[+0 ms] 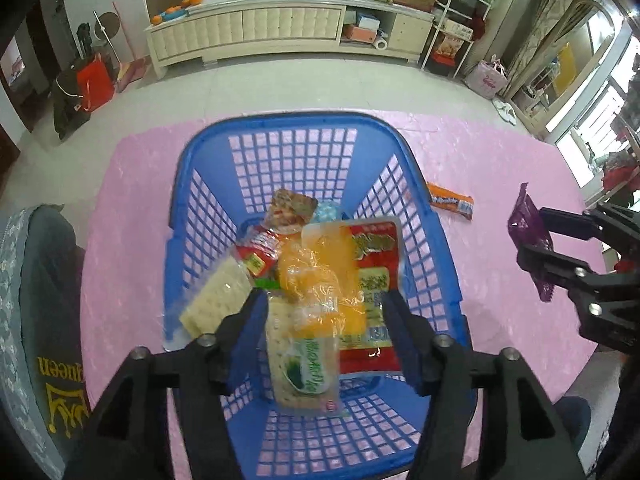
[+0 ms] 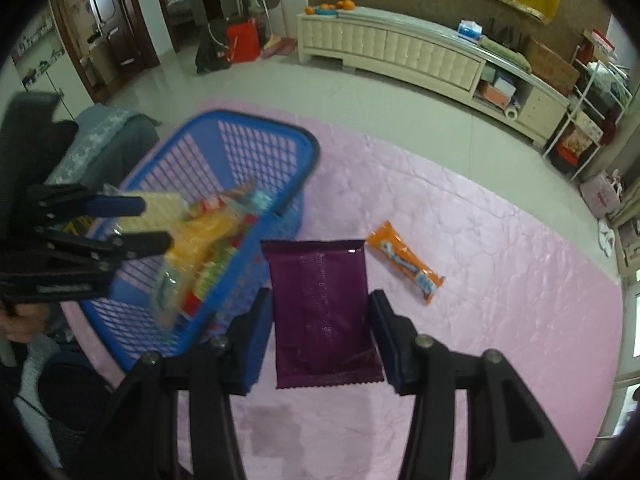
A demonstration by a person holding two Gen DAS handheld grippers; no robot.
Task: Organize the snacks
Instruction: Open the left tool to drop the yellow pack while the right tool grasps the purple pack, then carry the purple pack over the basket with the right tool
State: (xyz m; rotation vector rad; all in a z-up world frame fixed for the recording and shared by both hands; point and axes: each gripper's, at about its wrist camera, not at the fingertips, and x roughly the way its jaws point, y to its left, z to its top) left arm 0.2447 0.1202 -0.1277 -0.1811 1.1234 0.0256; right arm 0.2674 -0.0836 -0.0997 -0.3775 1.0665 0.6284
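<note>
A blue lattice basket (image 1: 304, 124) stands on the pink-covered table (image 1: 500, 152) and holds several snack packs. My left gripper (image 1: 324, 304) hangs over it, open. A clear pack with an orange-yellow filling and a green label (image 1: 316, 320) lies blurred between its fingers, and the pads do not press on it. My right gripper (image 2: 320, 300) is shut on a purple packet (image 2: 320, 304), held by its two side edges above the table, to the right of the basket (image 2: 256, 120). From the left wrist view, that right gripper (image 1: 532, 236) and its packet (image 1: 526, 220) are at the far right.
An orange snack bar (image 2: 406, 266) lies on the pink cloth right of the basket. A grey cloth-draped seat (image 1: 36, 280) is at the table's left edge. A long cream cabinet (image 1: 280, 28) stands across the tiled floor; a hand (image 2: 20, 320) holds the left tool.
</note>
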